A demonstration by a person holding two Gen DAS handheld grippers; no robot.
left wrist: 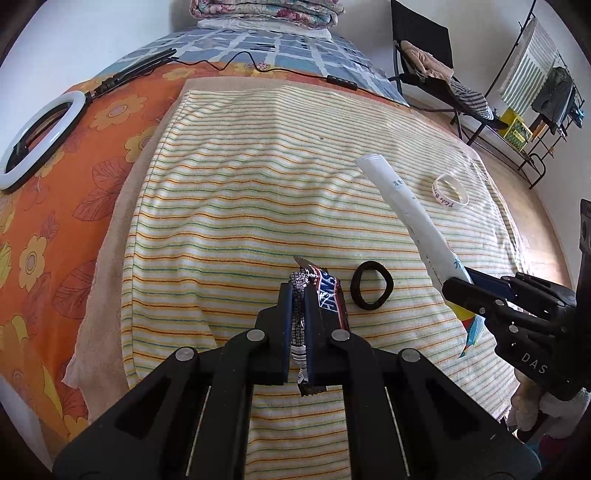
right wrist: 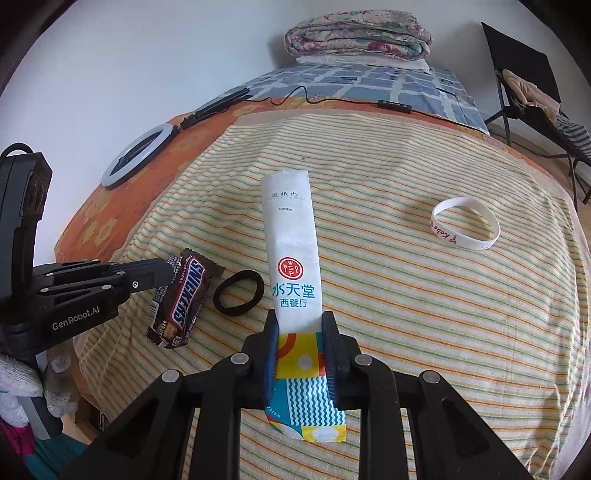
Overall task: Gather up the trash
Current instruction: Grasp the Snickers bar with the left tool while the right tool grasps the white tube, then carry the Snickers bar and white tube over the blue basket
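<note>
Closest in the left wrist view, the left tool (left wrist: 300, 317) is clamped narrow on a Snickers wrapper (left wrist: 325, 295), which stands pinched between its two fingers with its crumpled ends sticking out front and back. In the right wrist view the right tool (right wrist: 301, 343) grips a long white wet-wipe packet (right wrist: 291, 251) by its colourful lower end, and the packet's white upper part rises forward past the fingertips. Both pieces of trash are thus held above a striped towel (left wrist: 258, 192) spread over the bed. Just beside the wrapper, between the two tools, a black hair tie (right wrist: 239, 287) lies flat on the towel, apart from both tools. Farther out and to the right, a white wristband (right wrist: 466, 222) with red lettering rests on the towel, well apart from the hair tie. Beyond the towel's left edge, an orange flowered sheet (left wrist: 48, 229) carries a white ring light (left wrist: 40, 140), whose black stand and cable run along the far edge of the towel. Farther still is a blue checked cover (right wrist: 354, 83), and at the head of the bed a folded flowered quilt (right wrist: 358, 35) sits against the wall. At the far right a black folding chair (left wrist: 428, 59) holds some clothes.
</note>
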